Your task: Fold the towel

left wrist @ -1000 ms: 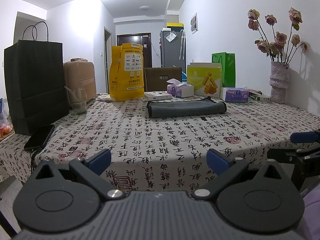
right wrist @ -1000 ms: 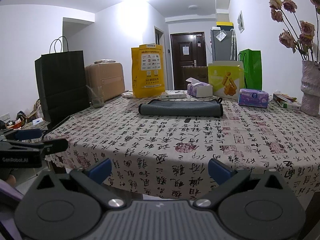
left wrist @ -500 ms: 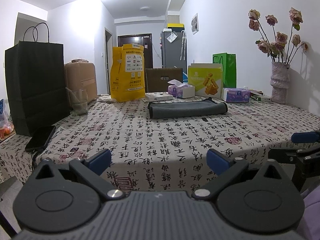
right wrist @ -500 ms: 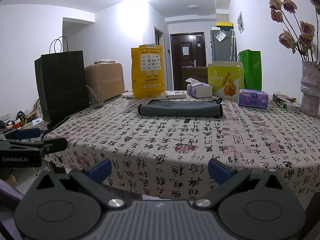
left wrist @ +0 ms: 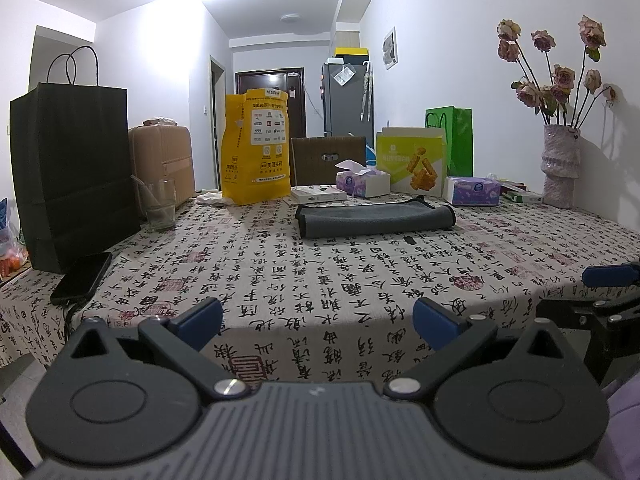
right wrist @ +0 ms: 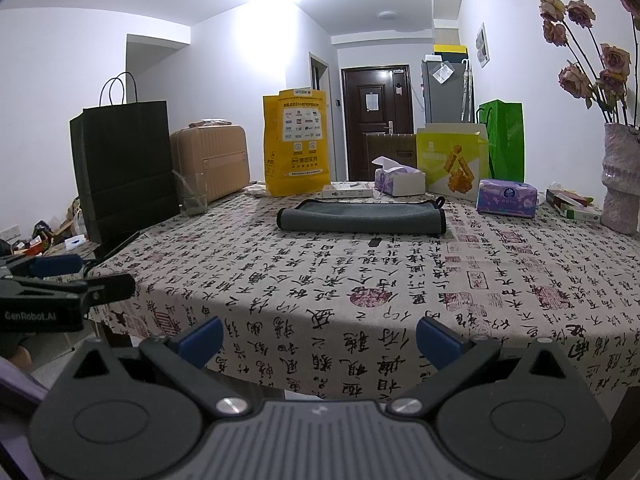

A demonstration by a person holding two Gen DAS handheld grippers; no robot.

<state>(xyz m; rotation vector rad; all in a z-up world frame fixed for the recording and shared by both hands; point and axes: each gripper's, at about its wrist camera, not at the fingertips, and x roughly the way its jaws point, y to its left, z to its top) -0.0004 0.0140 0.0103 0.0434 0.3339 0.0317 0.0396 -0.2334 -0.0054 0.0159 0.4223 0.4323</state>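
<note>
A dark grey towel (left wrist: pixel 375 221) lies folded in a long flat strip on the far middle of the table; it also shows in the right wrist view (right wrist: pixel 362 221). My left gripper (left wrist: pixel 318 322) is open and empty, held off the table's near edge, far short of the towel. My right gripper (right wrist: pixel 319 336) is open and empty, also off the near edge. Each gripper shows at the side of the other's view.
The table has a calligraphy-print cloth (left wrist: pixel 304 280). A black paper bag (left wrist: pixel 72 168), a phone (left wrist: pixel 82 278) and a glass (left wrist: pixel 160 204) stand at the left. A yellow bag (left wrist: pixel 256 160), tissue boxes (left wrist: pixel 362 182) and a flower vase (left wrist: pixel 560 166) stand behind and right of the towel.
Both views shift very slightly; the grippers stay open and the towel has not moved.
</note>
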